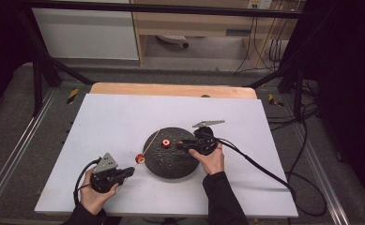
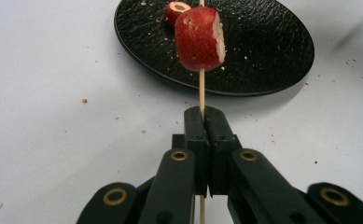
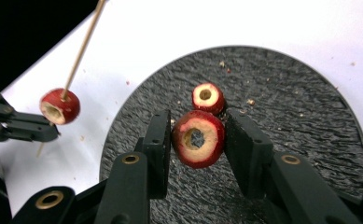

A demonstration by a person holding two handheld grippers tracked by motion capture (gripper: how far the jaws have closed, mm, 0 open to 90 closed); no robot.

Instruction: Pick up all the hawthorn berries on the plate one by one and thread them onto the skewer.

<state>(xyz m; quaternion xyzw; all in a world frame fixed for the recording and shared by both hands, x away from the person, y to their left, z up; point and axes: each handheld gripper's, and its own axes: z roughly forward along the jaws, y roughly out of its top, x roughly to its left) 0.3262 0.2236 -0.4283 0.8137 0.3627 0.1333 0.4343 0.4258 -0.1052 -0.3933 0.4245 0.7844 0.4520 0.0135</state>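
The wooden skewer (image 2: 201, 88) runs straight away from the left gripper (image 2: 202, 116), whose jaws clench its near end; a red fruit piece (image 2: 199, 38) is threaded on it beside the black plate (image 2: 272, 51). Over the plate, the right gripper (image 3: 197, 140) pinches a cored fruit ring (image 3: 198, 138), hole facing the camera; another ring (image 3: 207, 98) lies behind it.

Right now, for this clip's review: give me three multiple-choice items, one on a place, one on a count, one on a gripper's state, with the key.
1. Where does the black plate lie?
A. on the white table sheet
B. on the floor
C. on the shelf

2. How many red fruit pieces show in the right gripper view?
A. one
B. three
C. five

3. The left gripper is:
A. wide open
B. shut on the wooden skewer
C. holding the plate

Key: 1 A, the sheet surrounds it. 2 B, one skewered, one between the right gripper's jaws, one on the plate. 3 B, its jaws pinch the skewer.
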